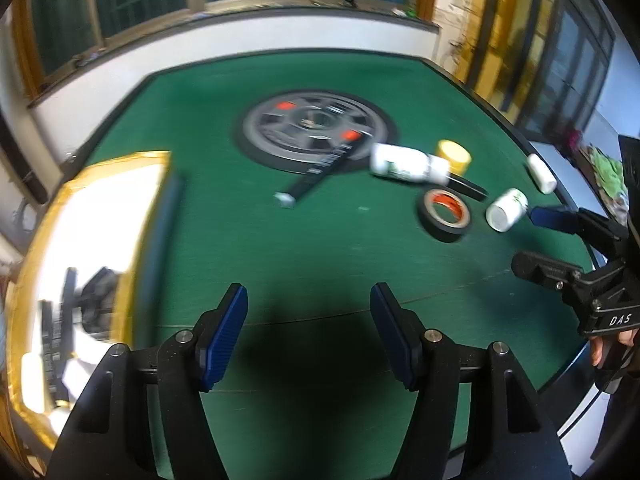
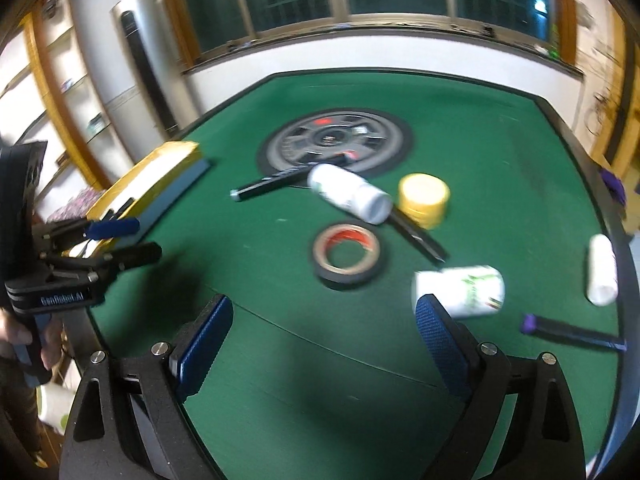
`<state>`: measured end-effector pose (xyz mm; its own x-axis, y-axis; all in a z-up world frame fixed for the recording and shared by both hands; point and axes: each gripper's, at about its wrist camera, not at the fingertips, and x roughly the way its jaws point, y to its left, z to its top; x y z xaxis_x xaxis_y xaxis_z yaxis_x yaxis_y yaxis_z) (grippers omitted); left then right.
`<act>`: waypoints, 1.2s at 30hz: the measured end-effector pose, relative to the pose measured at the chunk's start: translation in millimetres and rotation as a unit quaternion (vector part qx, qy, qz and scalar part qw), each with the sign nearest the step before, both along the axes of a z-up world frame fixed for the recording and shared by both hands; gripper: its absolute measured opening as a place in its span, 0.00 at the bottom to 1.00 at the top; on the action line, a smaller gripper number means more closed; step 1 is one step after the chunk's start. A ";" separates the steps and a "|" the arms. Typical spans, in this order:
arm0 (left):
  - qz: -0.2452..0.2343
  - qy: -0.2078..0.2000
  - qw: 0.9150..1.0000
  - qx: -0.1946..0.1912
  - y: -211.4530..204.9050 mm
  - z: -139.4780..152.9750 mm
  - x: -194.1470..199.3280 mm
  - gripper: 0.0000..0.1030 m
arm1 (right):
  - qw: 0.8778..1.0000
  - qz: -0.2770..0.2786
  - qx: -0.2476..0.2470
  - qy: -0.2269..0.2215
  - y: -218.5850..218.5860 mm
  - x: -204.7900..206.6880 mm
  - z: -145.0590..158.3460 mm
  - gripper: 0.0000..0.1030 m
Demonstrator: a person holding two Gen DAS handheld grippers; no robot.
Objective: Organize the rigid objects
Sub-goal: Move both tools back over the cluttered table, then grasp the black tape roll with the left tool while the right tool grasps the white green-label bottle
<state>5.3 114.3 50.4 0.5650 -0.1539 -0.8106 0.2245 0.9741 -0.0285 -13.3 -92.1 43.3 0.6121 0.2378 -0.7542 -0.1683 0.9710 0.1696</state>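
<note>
On the green table (image 1: 280, 240) lie a large white bottle (image 1: 408, 164) on its side, a small white bottle (image 1: 507, 209), another white bottle (image 1: 541, 173) near the right edge, a yellow tape roll (image 1: 454, 156), a black tape roll (image 1: 444, 212) and a black pen (image 1: 316, 176). My left gripper (image 1: 308, 316) is open and empty over the near table. My right gripper (image 2: 324, 320) is open and empty; the small bottle (image 2: 460, 290) lies just beyond its right finger. The black tape roll (image 2: 348, 256), large bottle (image 2: 348, 192) and yellow roll (image 2: 424, 198) lie ahead.
A yellow-rimmed box (image 1: 92, 248) with items inside stands at the table's left edge; it also shows in the right wrist view (image 2: 160, 176). A round grey disc (image 1: 316, 128) sits mid-table. A purple-tipped black pen (image 2: 572, 330) and a second black pen (image 2: 420, 238) lie at right.
</note>
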 end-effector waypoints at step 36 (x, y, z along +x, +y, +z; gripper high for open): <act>-0.105 0.021 0.994 -0.005 -108.2 -39.6 43.8 0.59 | 0.997 -0.078 0.007 0.016 -76.6 -6.3 -10.0 0.87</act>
<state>49.2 6.1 10.8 0.4846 -0.2732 -0.8310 0.4212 0.9055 -0.0521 -19.6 -168.7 33.2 0.6184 0.1523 -0.7710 -0.0105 0.9826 0.1856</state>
